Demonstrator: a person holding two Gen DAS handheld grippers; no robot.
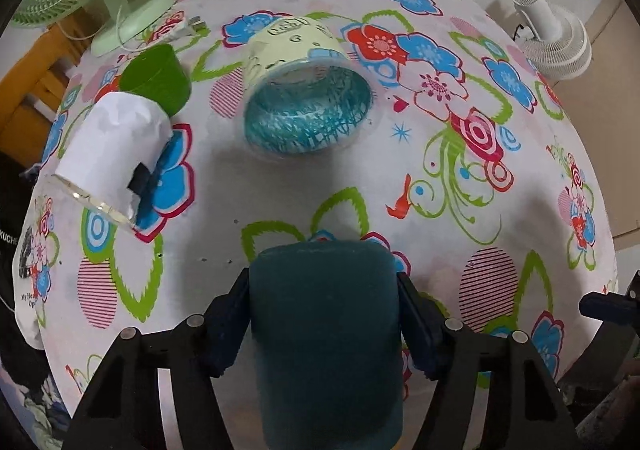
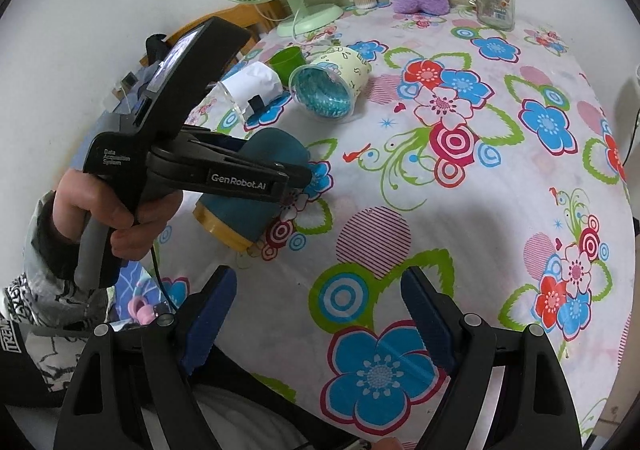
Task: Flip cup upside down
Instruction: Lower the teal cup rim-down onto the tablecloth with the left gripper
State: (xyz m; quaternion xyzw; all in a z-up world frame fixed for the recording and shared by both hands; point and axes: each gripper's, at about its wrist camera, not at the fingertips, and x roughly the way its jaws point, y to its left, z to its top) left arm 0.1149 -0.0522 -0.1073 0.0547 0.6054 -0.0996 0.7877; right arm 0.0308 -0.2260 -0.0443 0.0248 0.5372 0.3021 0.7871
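On floral table (image 2: 460, 218): three cups; left hand-held gripper (image 1: 324, 282) clamps fourth, teal cup (image 1: 326, 330); right hand-held gripper (image 2: 320, 314) wide open, empty.

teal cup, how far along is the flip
In hand: the left gripper is shut on the teal cup, held off the tablecloth tilted, yellow rim low and toward the person. Done: it is picked up. Left: finish turning it and set it rim-down. The right gripper is open, holding nothing.
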